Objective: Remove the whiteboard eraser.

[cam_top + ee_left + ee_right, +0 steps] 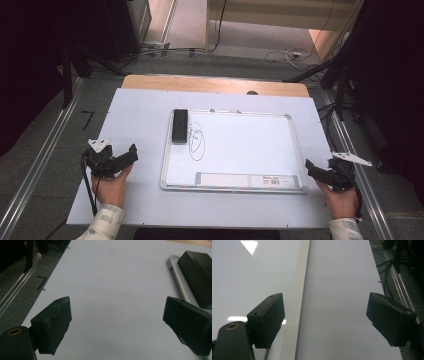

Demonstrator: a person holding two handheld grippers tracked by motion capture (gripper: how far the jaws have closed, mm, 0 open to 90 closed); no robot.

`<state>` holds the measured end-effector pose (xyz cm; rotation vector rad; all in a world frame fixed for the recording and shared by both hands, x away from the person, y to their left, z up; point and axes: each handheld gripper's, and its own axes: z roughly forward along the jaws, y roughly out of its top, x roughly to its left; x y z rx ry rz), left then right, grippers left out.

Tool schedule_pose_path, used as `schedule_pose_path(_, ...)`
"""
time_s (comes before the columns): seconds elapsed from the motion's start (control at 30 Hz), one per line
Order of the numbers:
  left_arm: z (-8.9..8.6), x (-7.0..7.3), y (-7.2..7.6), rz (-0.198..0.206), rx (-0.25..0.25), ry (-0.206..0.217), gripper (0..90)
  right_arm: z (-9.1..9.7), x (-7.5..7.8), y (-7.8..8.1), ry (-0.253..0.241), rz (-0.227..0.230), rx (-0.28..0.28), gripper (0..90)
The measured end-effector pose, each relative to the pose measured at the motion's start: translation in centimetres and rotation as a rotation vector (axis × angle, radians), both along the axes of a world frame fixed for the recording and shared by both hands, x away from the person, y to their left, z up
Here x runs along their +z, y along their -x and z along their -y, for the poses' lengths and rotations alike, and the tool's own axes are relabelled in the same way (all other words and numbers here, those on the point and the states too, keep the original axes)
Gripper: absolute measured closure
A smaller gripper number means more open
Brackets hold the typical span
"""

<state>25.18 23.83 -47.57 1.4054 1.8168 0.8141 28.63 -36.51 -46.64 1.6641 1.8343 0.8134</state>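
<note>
High view: left gripper point(131, 153) sits on the white table sheet point(135, 110) left of the whiteboard point(250, 145), jaws spread, nothing between them. Left gripper view confirms it: both black pads wide apart over bare sheet, left gripper point(117, 320) aimed toward the board's left frame, with the black eraser point(197, 275) ahead and to the right. Right gripper point(311, 169) rests off the board's right edge, near the bottom right corner, also parted and holding nothing. Right gripper view: right gripper point(325, 320) has its jaws wide, the whiteboard frame point(297, 300) running up between them but not pinched, glossy board surface on the left, sheet on the right.

Outward: eraser point(179, 126) lies on the board's upper left area, long side running away from the person, just left of some black marker scribble point(196, 141) made of a few loops; the two look close or barely touching, can't tell which. A pale label strip point(245, 180) runs along the board's bottom edge. The rest of the board is clean.

Progress, my read: the work looks like wiping the scribble off with the eraser. Nothing started: eraser untouched, marks fully there, both hands parked at the sides. Left to do: reach in (left gripper is nearer), grab the eraser, rub over the loops, set it down.
</note>
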Motion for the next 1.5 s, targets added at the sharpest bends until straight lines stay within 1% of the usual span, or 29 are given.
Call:
schedule_pose_path(0.07,0.2,0.1,-0.1,-0.004,-0.009,0.004,8.6,0.0,0.0,0.0,0.000,0.001,0.001,13.8)
schedule_pose_path(0.17,0.4,0.1,-0.2,0.000,-0.013,0.003,8.6,0.0,0.0,0.0,0.000,0.000,0.002,13.8)
schedule_pose_path(0.27,0.6,0.3,-0.2,0.004,-0.023,-0.010,8.6,0.0,0.0,0.0,-0.001,0.000,0.001,13.8)
schedule_pose_path(0.37,0.8,0.4,-0.3,0.011,-0.030,-0.002,8.6,0.0,0.0,0.1,-0.001,0.001,0.000,13.8)
schedule_pose_path(0.5,1.2,0.7,-0.7,0.020,-0.055,0.025,8.7,0.0,0.1,0.1,0.001,0.001,-0.001,13.9)
schedule_pose_path(0.57,1.8,1.0,-1.2,0.029,-0.064,0.028,8.7,-0.1,0.1,0.1,0.001,0.000,-0.002,13.8)
schedule_pose_path(0.6,1.8,1.0,-1.2,0.029,-0.064,0.028,8.7,-0.1,0.1,0.1,0.001,0.000,-0.002,13.8)
schedule_pose_path(0.73,2.8,1.2,-2.1,0.035,-0.082,0.026,8.7,-0.1,0.1,0.1,0.003,-0.002,-0.001,13.8)
schedule_pose_path(0.8,3.3,1.4,-2.5,0.040,-0.087,0.016,8.7,-0.1,0.1,0.1,0.003,-0.001,-0.002,13.8)
schedule_pose_path(0.87,3.7,1.6,-3.0,0.035,-0.101,0.019,8.6,0.0,0.0,0.1,0.000,-0.001,-0.004,13.8)
schedule_pose_path(0.93,4.2,1.7,-3.4,0.038,-0.112,0.021,8.7,0.0,0.0,0.1,-0.001,-0.001,-0.002,13.8)
schedule_pose_path(1.03,5.0,1.6,-4.1,0.034,-0.126,0.010,8.7,-0.1,0.1,0.1,0.001,-0.003,-0.002,13.8)
schedule_pose_path(1.13,5.6,1.4,-4.9,0.013,-0.147,0.002,8.7,-0.1,0.1,0.1,0.002,-0.001,-0.003,13.8)
schedule_pose_path(1.23,6.3,1.3,-5.8,0.002,-0.158,0.002,8.7,-0.1,0.1,0.1,0.000,-0.004,-0.006,13.8)
schedule_pose_path(1.4,7.3,1.3,-7.1,-0.005,-0.166,0.018,8.7,0.0,0.0,0.0,0.001,-0.004,-0.004,13.8)
schedule_pose_path(1.5,7.9,1.3,-7.8,-0.008,-0.175,0.009,8.7,0.0,0.0,0.0,0.000,-0.005,-0.003,13.8)
